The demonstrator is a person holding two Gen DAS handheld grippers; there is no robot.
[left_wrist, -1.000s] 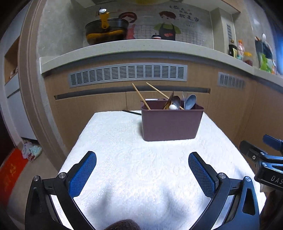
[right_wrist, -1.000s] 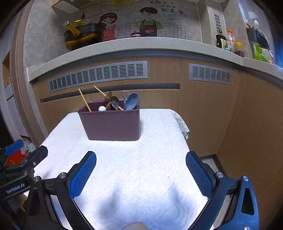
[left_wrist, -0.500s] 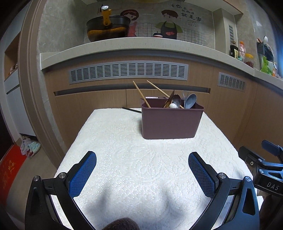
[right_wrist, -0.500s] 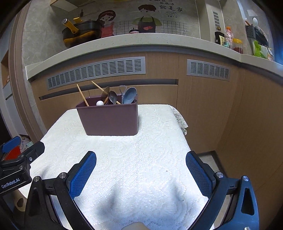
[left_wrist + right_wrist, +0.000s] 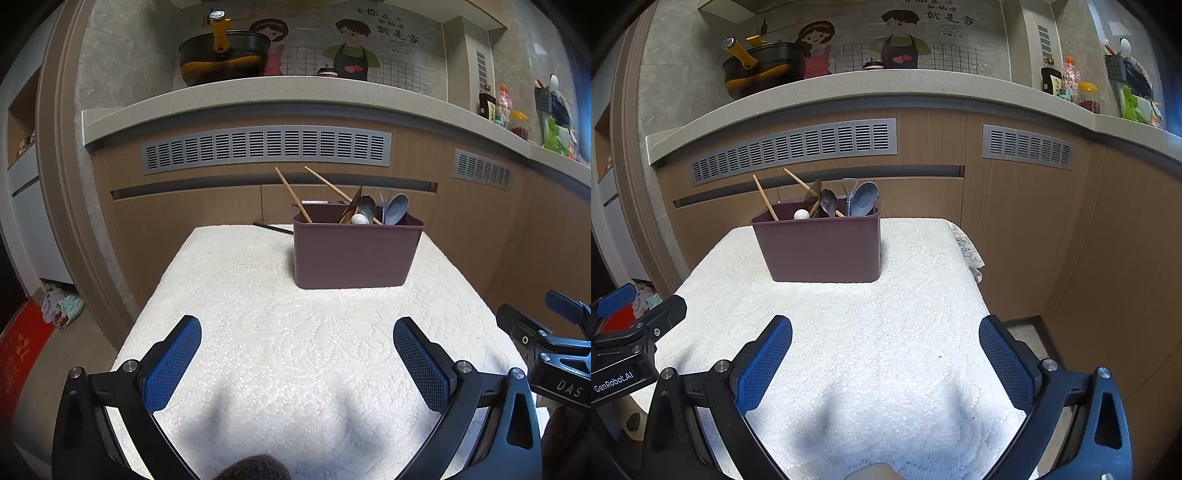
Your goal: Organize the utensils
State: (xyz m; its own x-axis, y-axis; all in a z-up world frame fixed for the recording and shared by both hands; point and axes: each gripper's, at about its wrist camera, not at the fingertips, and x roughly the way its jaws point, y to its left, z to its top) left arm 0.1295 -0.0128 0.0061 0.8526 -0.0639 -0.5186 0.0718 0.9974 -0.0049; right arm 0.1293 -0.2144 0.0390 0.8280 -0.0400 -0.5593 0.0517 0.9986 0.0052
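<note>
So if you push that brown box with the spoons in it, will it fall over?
Probably not. The brown box looks wide with a flat base, so it would likely slide on the lace cloth. A high push might rock it, because the chopsticks and spoons stick up and lean.

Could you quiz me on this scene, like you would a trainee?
1. True or false: the left gripper holds a spoon.
2. Which thing lies on the cloth behind the bin, outside it? A) a dark stick B) a fork C) a plate
3. Fill in: the chopsticks in the bin lean, and their top ends point to the ____ of the picture.

Key:
1. False; its fingers are apart and hold nothing, and so are those of the right gripper.
2. A, the dark stick.
3. Left.
</note>
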